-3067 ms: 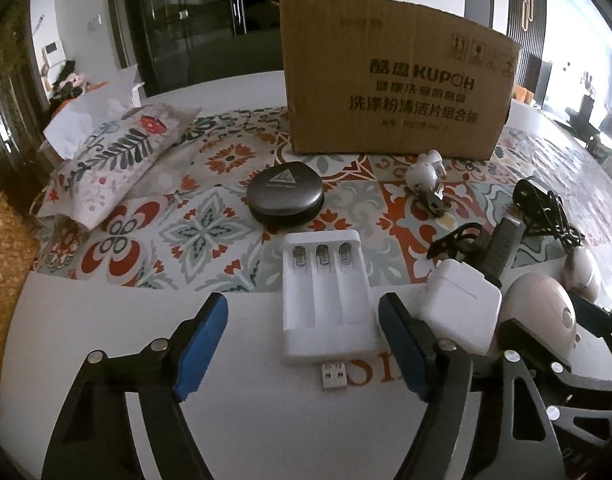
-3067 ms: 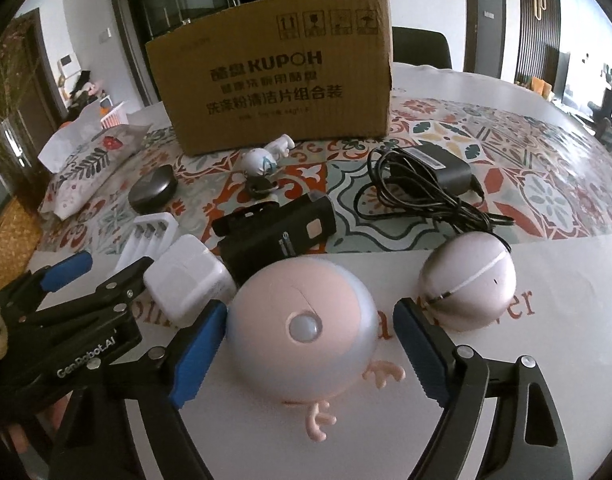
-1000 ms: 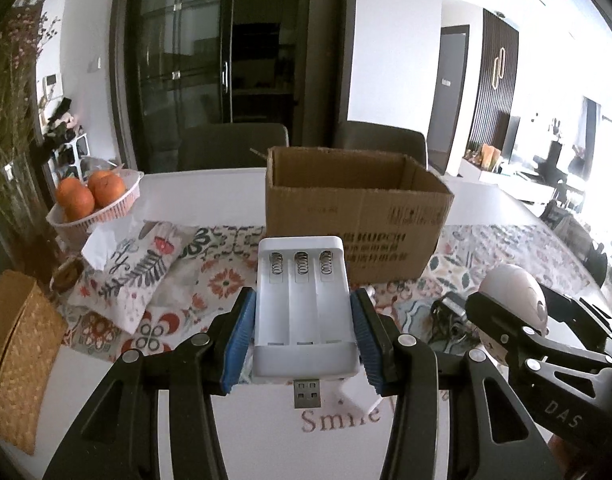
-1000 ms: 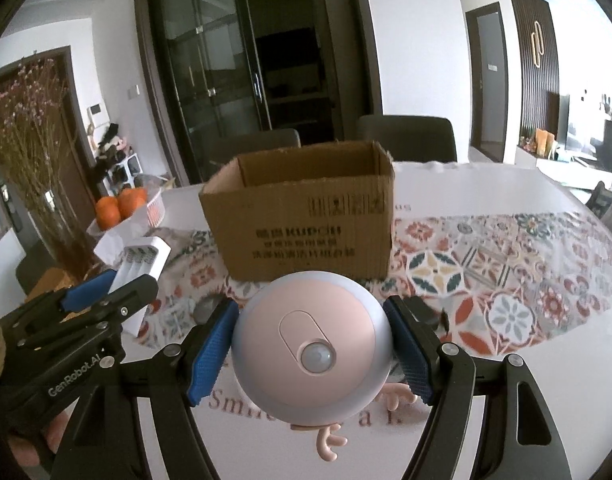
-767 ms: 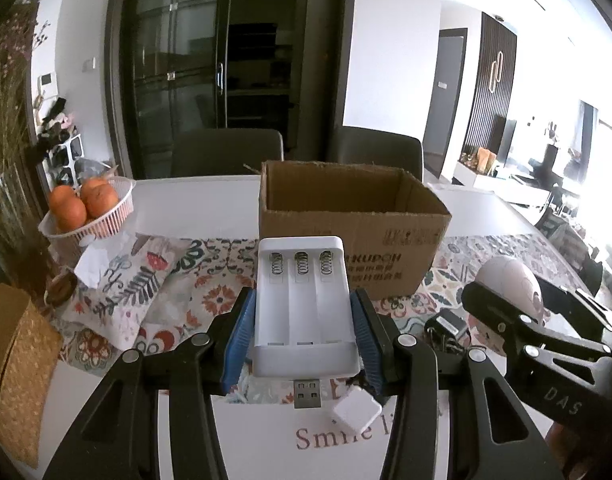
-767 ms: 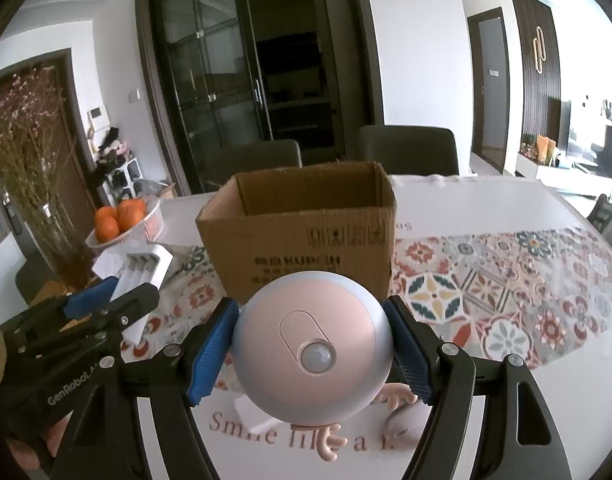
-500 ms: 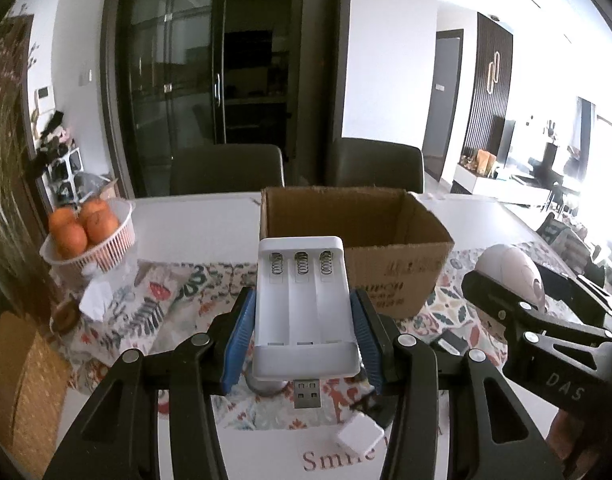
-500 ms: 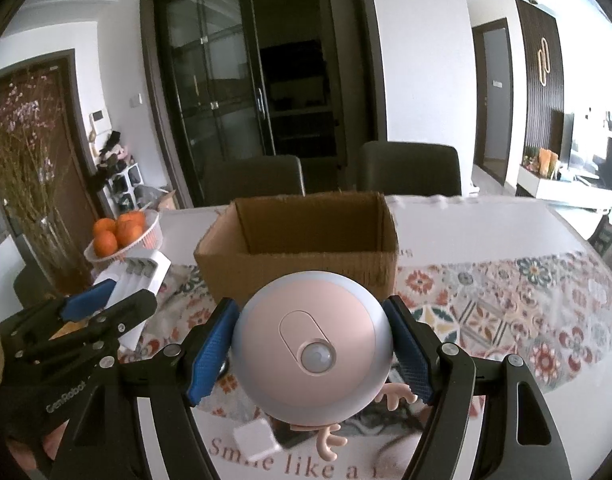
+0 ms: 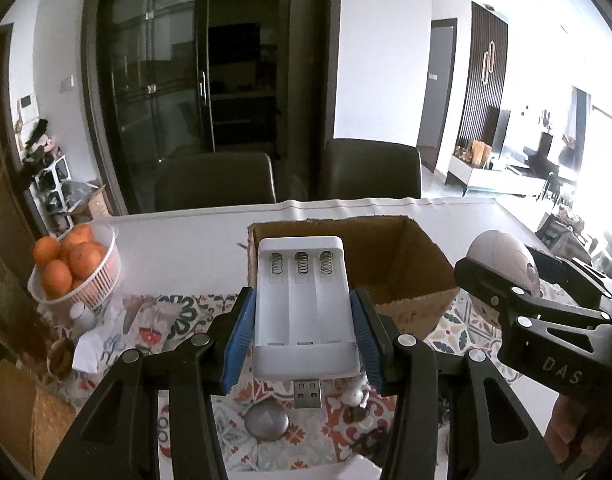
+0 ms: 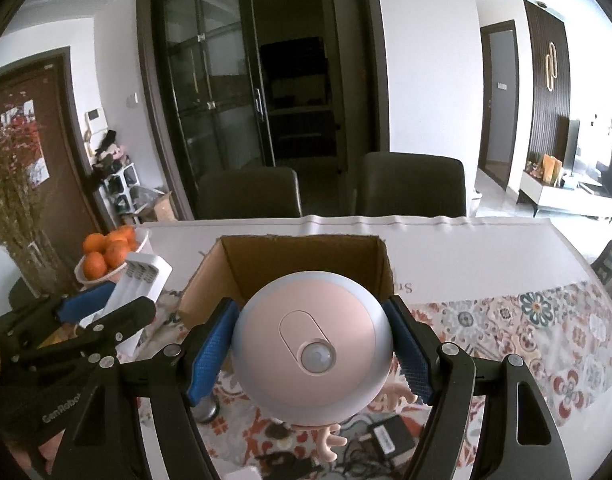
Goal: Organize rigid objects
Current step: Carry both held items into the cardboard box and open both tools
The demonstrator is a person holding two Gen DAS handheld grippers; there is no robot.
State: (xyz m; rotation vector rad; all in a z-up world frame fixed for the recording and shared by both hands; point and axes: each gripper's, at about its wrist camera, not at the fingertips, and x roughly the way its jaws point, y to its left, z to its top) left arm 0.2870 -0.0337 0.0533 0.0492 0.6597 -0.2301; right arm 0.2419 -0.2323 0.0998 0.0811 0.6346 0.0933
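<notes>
1. Left wrist view: the left gripper (image 9: 304,330) is closed on a white battery charger (image 9: 304,312), its blue pads pressed to the charger's two long sides. The charger's long axis runs straight ahead toward 12 o'clock, spring end forward, USB plug pointing back at 6 o'clock. It has three bare slots and a rigid plastic shell. The open cardboard box (image 9: 405,264) lies ahead at 12 to 1 o'clock, lower than the charger, so the coming move is likely forward, then down. At 3 o'clock the right gripper (image 9: 501,276) carries a round pink sensor light (image 9: 501,256).

2. Right wrist view: the right gripper (image 10: 311,350) is clamped on the round pink sensor light (image 10: 311,344), pads on its left and right flanks, sensor face toward the camera, small pink feet hanging at 6 o'clock. The cardboard box (image 10: 302,264) opens directly ahead at 12 o'clock, just beyond the light; this hand looks better lined up. The left gripper (image 10: 102,308) with the battery charger (image 10: 140,284) sits at 9 o'clock, beside the box's left wall. Below, a cabled adapter (image 10: 389,436) rests on the bench (image 10: 465,248).
</notes>
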